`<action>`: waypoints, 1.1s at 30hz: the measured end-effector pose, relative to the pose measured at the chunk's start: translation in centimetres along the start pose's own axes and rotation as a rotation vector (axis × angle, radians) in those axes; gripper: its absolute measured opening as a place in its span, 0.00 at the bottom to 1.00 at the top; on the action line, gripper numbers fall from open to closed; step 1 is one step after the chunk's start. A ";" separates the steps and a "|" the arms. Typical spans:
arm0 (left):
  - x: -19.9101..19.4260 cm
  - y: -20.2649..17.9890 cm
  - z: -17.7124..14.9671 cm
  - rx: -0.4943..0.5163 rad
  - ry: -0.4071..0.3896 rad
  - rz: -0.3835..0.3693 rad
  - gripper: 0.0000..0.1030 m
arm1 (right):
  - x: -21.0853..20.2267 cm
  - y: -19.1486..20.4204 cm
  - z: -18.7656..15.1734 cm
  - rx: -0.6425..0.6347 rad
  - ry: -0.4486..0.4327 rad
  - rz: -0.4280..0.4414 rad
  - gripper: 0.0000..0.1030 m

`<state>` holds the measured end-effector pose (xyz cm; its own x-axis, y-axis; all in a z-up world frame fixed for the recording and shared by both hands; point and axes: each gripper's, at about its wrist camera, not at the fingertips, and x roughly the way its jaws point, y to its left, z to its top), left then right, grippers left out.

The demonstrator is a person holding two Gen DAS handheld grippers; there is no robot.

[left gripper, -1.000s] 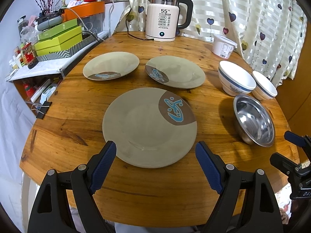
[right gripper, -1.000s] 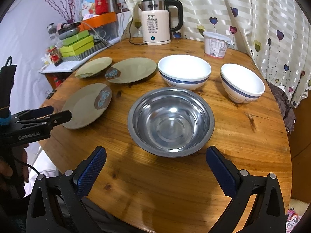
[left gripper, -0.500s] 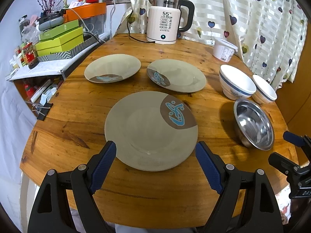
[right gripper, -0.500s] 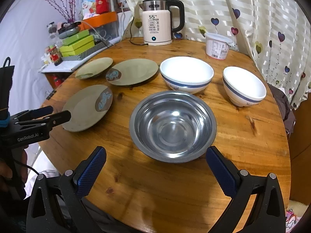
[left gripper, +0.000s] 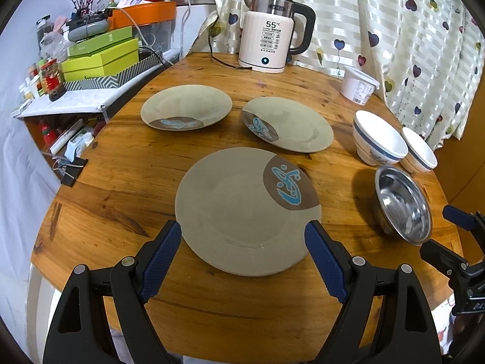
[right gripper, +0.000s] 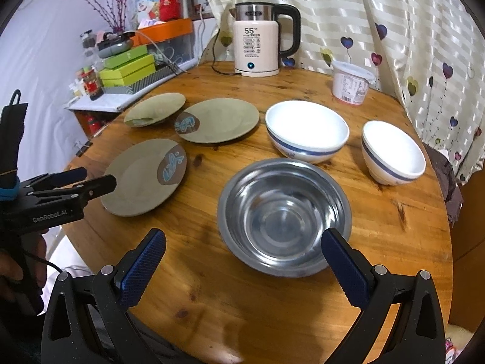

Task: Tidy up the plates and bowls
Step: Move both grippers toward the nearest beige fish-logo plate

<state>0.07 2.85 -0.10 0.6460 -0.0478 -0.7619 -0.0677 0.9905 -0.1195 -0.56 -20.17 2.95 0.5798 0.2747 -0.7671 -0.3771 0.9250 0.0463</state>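
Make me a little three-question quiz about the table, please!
1. True or false: the steel bowl has food in it.
2. How many plates lie on the table? A) two B) three C) four
3. Fill in: the left tool is open around the near ____.

Key: 1 false, it is empty. 2 B, three plates. 3 plate.
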 end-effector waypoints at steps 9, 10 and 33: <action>0.3 1.0 0.6 -0.016 -0.011 0.008 0.82 | 0.8 1.3 1.6 -0.037 -0.005 0.005 1.00; 0.4 1.1 0.7 -0.018 -0.012 0.010 0.82 | 1.0 1.5 1.8 -0.041 -0.006 0.007 1.00; 2.2 5.6 3.7 -0.082 -0.037 0.067 0.82 | 5.3 5.5 8.2 -0.098 0.006 0.101 1.00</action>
<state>3.91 8.73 -0.07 0.6655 0.0247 -0.7460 -0.1725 0.9775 -0.1215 6.39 -11.49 4.40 0.5312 0.3631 -0.7655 -0.5020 0.8627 0.0609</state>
